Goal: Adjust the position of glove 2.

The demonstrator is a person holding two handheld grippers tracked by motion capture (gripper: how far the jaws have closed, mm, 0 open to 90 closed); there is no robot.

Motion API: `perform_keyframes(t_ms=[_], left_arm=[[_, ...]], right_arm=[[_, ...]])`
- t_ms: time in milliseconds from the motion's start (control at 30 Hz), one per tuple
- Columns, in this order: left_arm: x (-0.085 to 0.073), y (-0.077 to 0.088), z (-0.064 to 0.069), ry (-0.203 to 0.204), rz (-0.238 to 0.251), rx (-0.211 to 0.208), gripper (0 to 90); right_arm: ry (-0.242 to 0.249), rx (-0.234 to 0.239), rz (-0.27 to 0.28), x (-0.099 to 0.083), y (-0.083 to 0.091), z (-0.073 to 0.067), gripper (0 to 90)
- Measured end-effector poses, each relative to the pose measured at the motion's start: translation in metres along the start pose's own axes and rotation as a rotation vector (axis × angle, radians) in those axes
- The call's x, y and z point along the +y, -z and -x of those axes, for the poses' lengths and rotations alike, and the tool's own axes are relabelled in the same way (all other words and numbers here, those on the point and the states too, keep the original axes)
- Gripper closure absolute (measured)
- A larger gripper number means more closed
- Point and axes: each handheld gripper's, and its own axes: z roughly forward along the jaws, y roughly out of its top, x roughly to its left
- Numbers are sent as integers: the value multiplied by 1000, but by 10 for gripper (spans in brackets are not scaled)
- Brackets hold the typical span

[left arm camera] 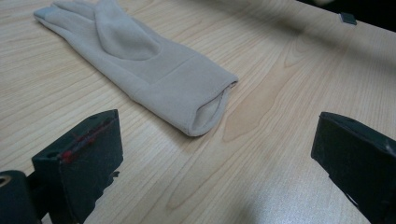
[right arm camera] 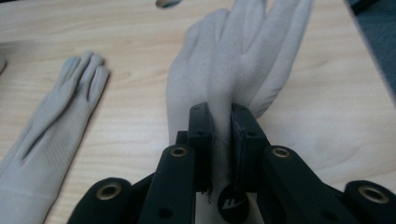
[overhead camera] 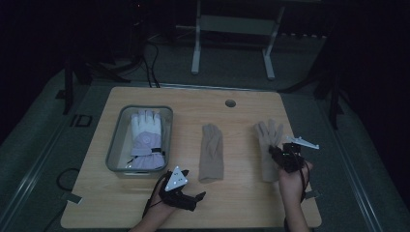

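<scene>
While level above the table [overhead camera: 241, 203], right gripper [right arm camera: 223, 123] pinching beige glove [right arm camera: 233, 60].

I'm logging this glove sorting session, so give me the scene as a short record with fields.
surface: wooden table
right gripper: shut, pinching the right beige glove
left gripper: open, holding nothing, near the cuff of the middle beige glove
bin: clear, at the table's left, holds a white glove
gloves on table: two, lying apart
</scene>
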Motion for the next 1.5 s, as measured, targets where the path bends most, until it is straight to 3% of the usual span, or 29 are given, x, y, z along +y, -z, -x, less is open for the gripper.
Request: perform_keyframes(t_ms=[333,500,633,700,800,867,1067,1167,1500], left_arm=[[0,0,0,-2,3,1,25],[0,0,1,-7,-1,-1,25],[0,0,1,-5,5,2,25],[0,0,1,-5,6,3,25],[0,0,1,-7,4,-1,25],[0,0,1,-6,4,-2,25],[0,0,1,-4,-4,-4,25],[0,0,1,-3,-4,-3,25],[0,0,0,-3,-3,-8,25]], right_arm=[[3,-58,-85,-21,-27,10,783],[2,-54,-120,-31,-41,16,758],[15,-45,-109,-30,-38,13,612],[52,-29,-91,-26,-33,11,511],[108,12,-56,-21,-26,14,463],[178,28,-62,-18,-24,17,465],[318,141,-86,-14,-22,27,496],[382,149,-96,-14,-26,27,485],[380,125,-117,-20,-44,31,454]])
